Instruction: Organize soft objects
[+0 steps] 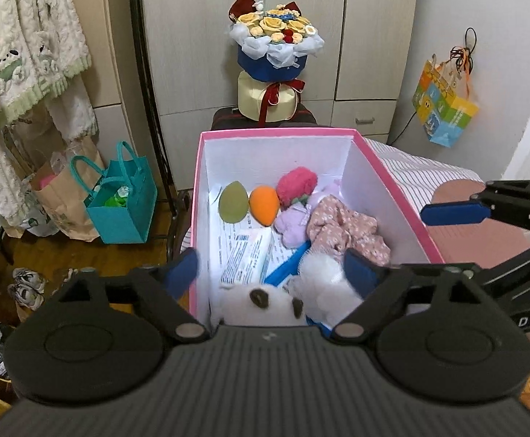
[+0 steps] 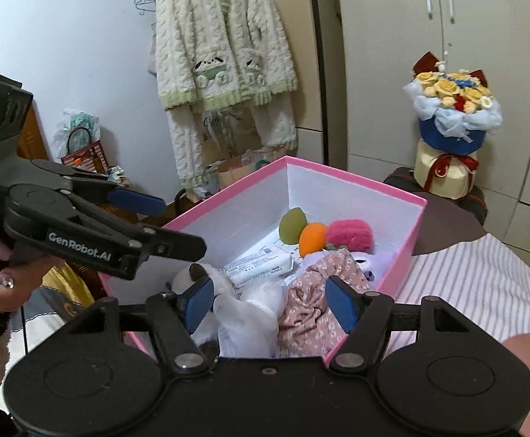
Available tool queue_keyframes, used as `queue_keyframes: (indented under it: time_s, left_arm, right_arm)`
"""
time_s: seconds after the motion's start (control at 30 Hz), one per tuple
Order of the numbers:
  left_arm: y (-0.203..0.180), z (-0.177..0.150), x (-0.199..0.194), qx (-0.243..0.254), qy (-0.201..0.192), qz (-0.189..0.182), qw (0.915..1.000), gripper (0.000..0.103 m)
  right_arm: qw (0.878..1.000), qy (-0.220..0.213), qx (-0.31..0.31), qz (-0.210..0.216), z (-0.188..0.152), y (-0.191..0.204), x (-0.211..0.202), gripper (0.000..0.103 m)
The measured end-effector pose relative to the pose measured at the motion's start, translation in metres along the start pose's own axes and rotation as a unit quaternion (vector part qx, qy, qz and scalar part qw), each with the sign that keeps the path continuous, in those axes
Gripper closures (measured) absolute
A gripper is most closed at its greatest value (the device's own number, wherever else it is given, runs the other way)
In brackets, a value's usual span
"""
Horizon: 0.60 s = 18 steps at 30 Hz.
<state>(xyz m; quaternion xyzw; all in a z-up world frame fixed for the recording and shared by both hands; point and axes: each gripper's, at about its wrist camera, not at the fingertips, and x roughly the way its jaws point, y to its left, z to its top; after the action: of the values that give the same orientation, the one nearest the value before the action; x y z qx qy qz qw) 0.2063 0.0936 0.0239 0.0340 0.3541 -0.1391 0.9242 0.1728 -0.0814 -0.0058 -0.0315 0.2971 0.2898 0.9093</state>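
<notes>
A pink box (image 1: 396, 171) with white inner walls sits on a striped bed. Inside lie a green egg-shaped sponge (image 1: 232, 202), an orange one (image 1: 263, 204), a pink fluffy ball (image 1: 297, 184), a lilac plush (image 1: 294, 224), a floral pink cloth (image 1: 348, 229), a white plush with brown ears (image 1: 261, 304) and a white fluffy cloth (image 2: 254, 309). My left gripper (image 1: 272, 273) hangs open over the box's near end, with nothing between its pads. My right gripper (image 2: 270, 304) is open above the white and floral cloths, touching neither.
A wrapped wipes pack (image 1: 246, 256) and papers line the box floor. A flower bouquet (image 1: 275, 36) stands behind the box, in front of wardrobe doors. A teal bag (image 1: 122, 204) and paper bags stand on the floor at left. A fleecy cardigan (image 2: 224, 43) hangs on a rack.
</notes>
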Motion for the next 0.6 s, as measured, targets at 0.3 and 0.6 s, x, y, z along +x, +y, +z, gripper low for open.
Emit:
queue_keyframes:
  time_s: [0.3, 0.6]
  left_arm:
    - [-0.025, -0.007, -0.042, 0.043, 0.019, 0.051, 0.9976, 0.005]
    - [-0.05, -0.021, -0.094, 0.04, -0.034, 0.05, 0.9974, 0.005]
  right_arm:
    - [0.999, -0.023, 0.006, -0.037, -0.014, 0.016, -0.045, 0.023]
    - [0.994, -0.039, 0.025, -0.096, -0.027, 0.026, -0.096, 0.001]
